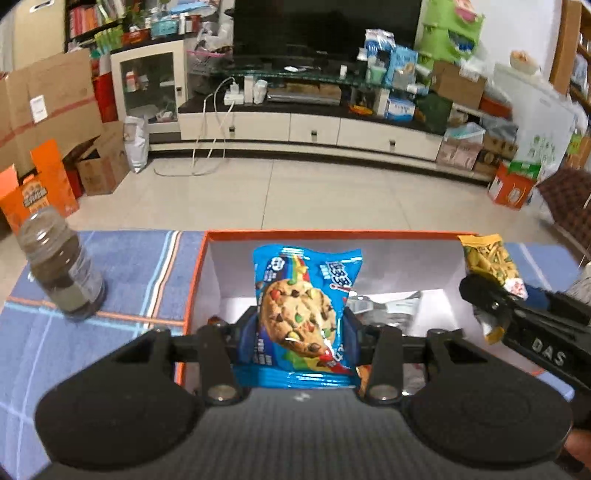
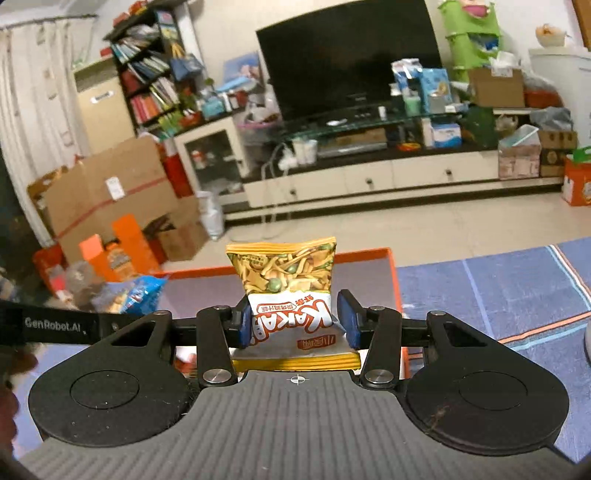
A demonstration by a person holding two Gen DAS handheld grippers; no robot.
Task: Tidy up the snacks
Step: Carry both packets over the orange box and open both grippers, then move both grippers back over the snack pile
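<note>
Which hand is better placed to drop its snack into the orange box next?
Left. Its gripper holds the blue cookie packet directly above the orange-rimmed cardboard box; the right gripper's yellow snack bag is at the box's edge.

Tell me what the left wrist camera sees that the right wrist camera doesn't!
Only the left wrist view shows the clear bottle standing on the blue cloth, and silver packets lying in the box. Only the right wrist view shows the curtain and the red lettering on the yellow packet. Both show the cookie packet in the left tongs, the yellow packet in the right tongs, the orange-rimmed box and the TV.
</note>
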